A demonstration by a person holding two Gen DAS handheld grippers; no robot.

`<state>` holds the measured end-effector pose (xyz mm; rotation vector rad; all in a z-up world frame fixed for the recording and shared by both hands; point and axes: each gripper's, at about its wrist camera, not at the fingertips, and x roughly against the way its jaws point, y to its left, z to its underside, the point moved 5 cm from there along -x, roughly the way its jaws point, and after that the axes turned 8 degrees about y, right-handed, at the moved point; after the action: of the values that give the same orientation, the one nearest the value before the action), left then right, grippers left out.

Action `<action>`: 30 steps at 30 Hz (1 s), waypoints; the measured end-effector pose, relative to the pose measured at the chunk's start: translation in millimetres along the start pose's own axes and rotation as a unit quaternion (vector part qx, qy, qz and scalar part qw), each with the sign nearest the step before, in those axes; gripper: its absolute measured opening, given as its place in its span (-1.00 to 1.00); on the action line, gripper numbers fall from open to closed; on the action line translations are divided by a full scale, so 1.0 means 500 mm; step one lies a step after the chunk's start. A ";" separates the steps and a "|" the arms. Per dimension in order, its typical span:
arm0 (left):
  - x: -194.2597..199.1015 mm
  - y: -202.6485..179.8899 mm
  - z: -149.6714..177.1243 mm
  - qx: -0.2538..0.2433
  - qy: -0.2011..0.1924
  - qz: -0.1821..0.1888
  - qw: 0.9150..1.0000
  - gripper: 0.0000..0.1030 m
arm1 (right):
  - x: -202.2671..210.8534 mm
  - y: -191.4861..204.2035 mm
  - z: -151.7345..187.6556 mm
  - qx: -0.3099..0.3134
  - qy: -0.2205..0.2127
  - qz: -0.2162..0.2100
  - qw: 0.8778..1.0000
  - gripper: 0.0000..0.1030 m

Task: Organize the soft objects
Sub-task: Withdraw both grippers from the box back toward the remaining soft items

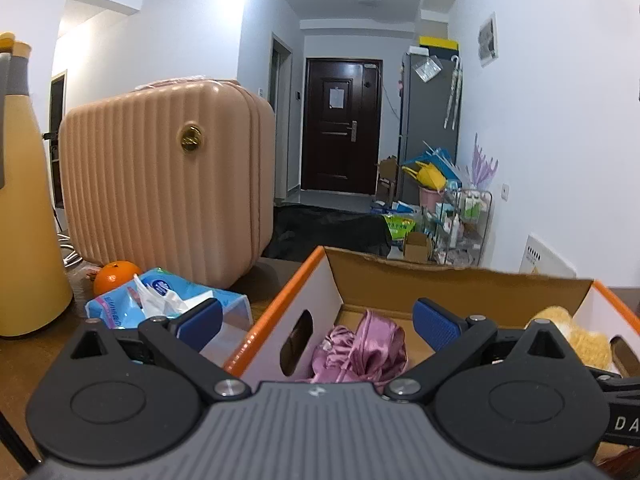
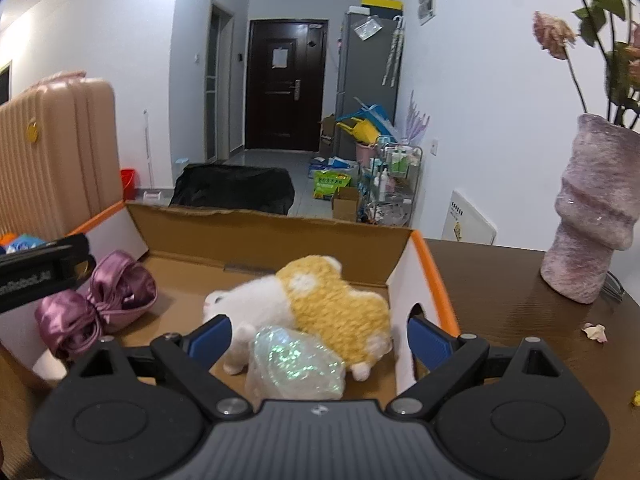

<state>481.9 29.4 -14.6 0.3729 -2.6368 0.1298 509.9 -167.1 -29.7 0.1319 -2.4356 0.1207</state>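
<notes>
Left claw [image 1: 318, 320]: jaws spread wide, nothing between the blue pads [image 1: 436, 322], nothing held. It hangs over the near left corner of the cardboard box [image 1: 460, 284], one finger outside the box wall and one inside.

Right claw [image 2: 318, 338]: jaws also wide apart, nothing gripped. The plush toy [image 2: 332, 304] and the glittery pouch [image 2: 296, 364] lie in the gap between the fingers, but the pads [image 2: 210, 338] stand clear of both.

Box contents, right wrist view:
- purple satin bundle [image 2: 96, 304] on the box floor at 9 o'clock, near the left wall, partly behind the left claw's black body [image 2: 40, 272].
- plush toy, yellow and white, lying on its side at centre, towards the right wall.
- glittery pouch at 6 o'clock of the toy, touching it.

Left wrist view: the purple satin bundle [image 1: 360, 350] sits just below centre inside the box; the plush toy [image 1: 576, 332] shows at 3 o'clock, half hidden by the claw.

Outside the box, on the brown table [image 2: 500, 300]:
- pack of tissues [image 1: 168, 300] at 9 o'clock of the box, just beside it.
- orange [image 1: 116, 276] behind the tissues, at 10 o'clock.
- pink ribbed case [image 1: 168, 184] upright behind both.
- yellow bottle [image 1: 24, 216] at the far left edge.
- purple vase [image 2: 592, 216] with flowers at 3 o'clock in the right wrist view, well apart from the box.
</notes>
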 end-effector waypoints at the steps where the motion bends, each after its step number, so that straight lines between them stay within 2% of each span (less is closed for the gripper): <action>1: 0.004 0.004 -0.002 0.003 -0.002 0.000 1.000 1.00 | 0.004 -0.004 -0.001 -0.003 -0.002 0.000 1.000 0.89; 8: 0.028 0.018 -0.011 0.016 -0.008 0.005 1.000 1.00 | 0.032 -0.013 -0.008 -0.009 -0.011 0.001 1.000 1.00; 20: 0.066 0.049 -0.002 0.028 -0.009 0.001 1.000 1.00 | 0.120 -0.024 0.005 -0.011 -0.038 0.001 0.999 1.00; 30: 0.106 0.091 0.021 0.036 -0.002 -0.004 0.999 1.00 | 0.197 -0.034 0.044 -0.013 -0.058 0.003 0.998 1.00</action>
<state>419.3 58.5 -0.5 0.4077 -2.6401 0.2212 423.3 -192.7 18.0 0.1221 -2.5531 0.0860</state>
